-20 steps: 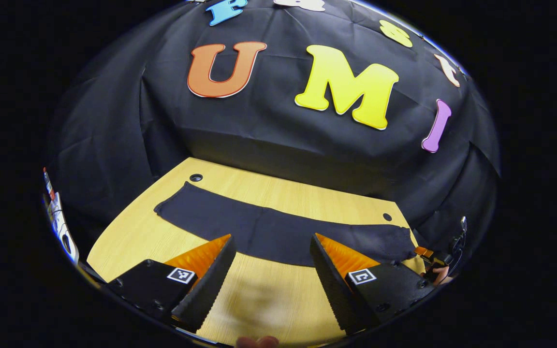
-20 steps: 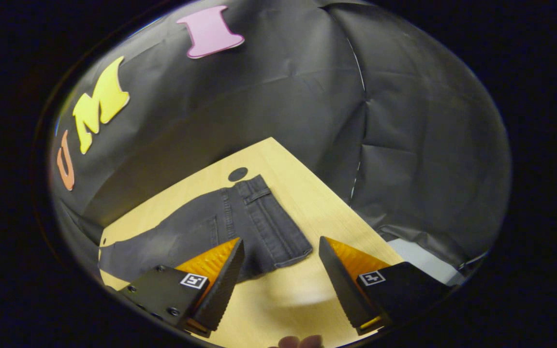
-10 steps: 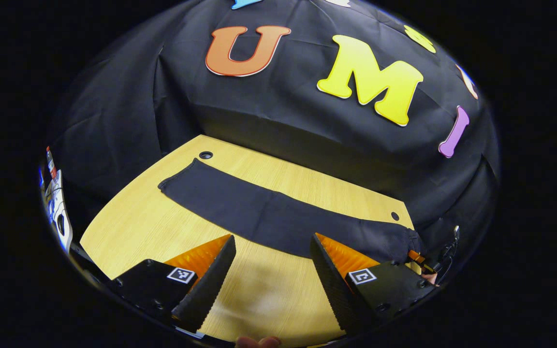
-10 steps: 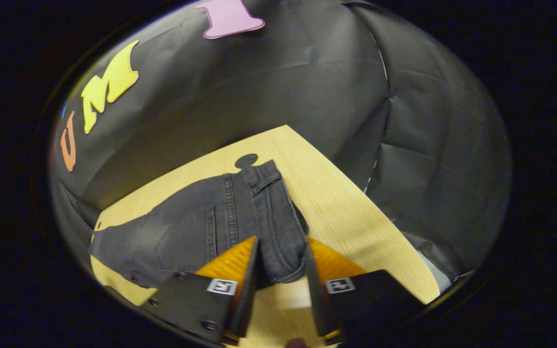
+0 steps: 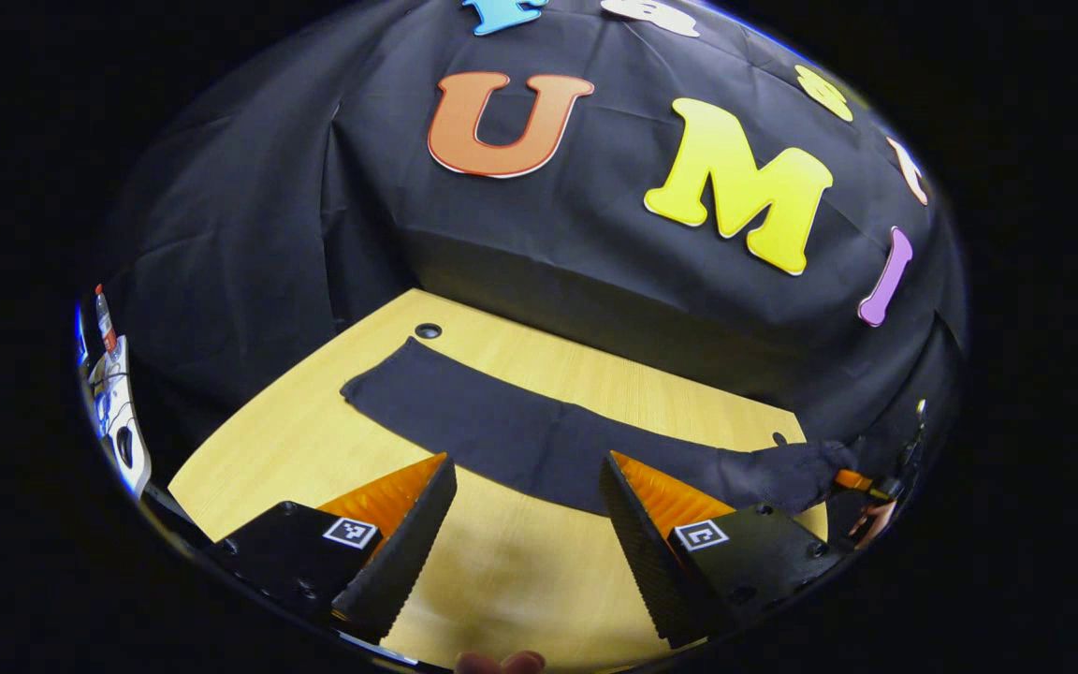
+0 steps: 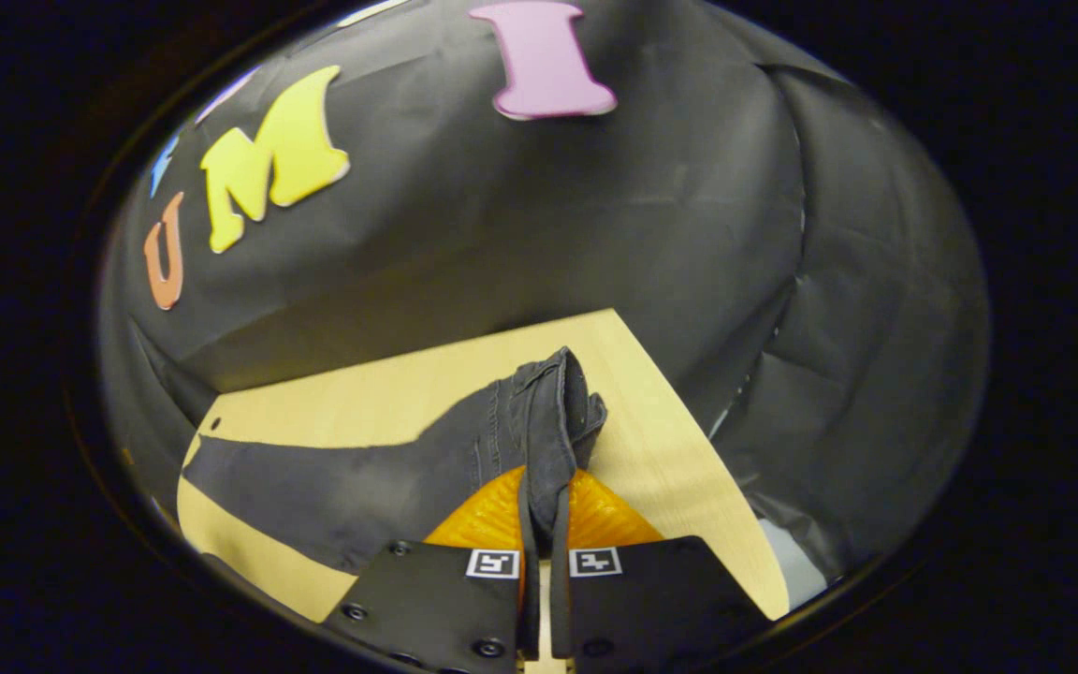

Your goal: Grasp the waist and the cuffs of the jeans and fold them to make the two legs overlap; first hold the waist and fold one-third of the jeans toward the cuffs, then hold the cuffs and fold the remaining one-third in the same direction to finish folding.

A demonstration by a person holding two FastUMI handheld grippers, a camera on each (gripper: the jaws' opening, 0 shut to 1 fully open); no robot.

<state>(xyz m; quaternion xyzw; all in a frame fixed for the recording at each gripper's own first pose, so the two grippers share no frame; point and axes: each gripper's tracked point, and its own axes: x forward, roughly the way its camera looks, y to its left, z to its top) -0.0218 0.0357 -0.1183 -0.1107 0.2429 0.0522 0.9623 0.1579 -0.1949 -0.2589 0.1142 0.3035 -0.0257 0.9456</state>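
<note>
The jeans [image 6: 380,477] read as dark charcoal, nearly black, with paler grey stitching running in rows along the waistband at twelve o'clock from the right gripper [image 6: 539,524]. In the left gripper view the same jeans [image 5: 539,435] looked flat, unbroken black, no stitching to be made out. The table [image 5: 305,459] under them was a pale yellow wood with fine straight grain, and a small black round hole [image 5: 428,330] sat at ten o'clock from the cloth. Each gripper housing carried a small black-and-white square marker [image 6: 492,563].
</note>
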